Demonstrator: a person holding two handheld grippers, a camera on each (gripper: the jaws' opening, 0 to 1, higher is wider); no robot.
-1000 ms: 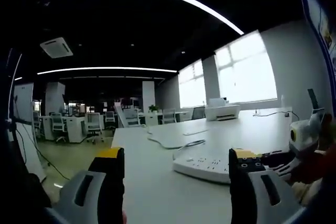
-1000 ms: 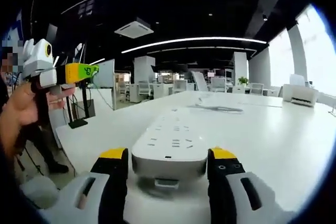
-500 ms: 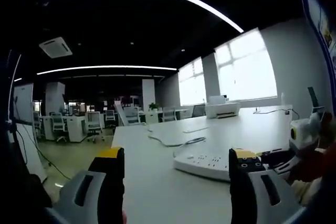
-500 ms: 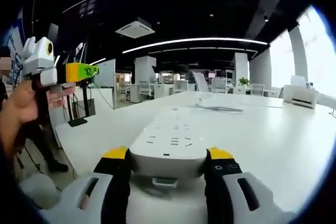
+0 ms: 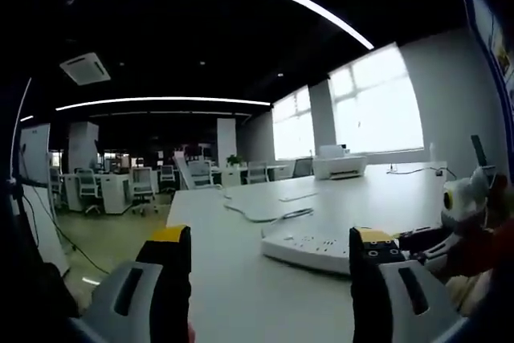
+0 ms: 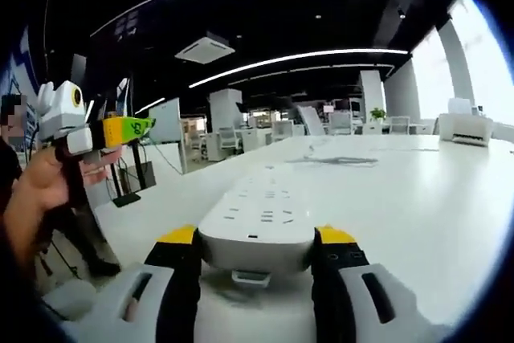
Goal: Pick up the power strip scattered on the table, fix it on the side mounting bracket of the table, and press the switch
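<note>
gripping the power strip (image 6: 257,226) by its near end, our right gripper (image 6: 255,251) has both jaws pressed on its sides over the white table (image 6: 418,198). our left gripper (image 5: 269,271) hangs apart off the table edge, jaws spread wide, holding nothing.
</note>
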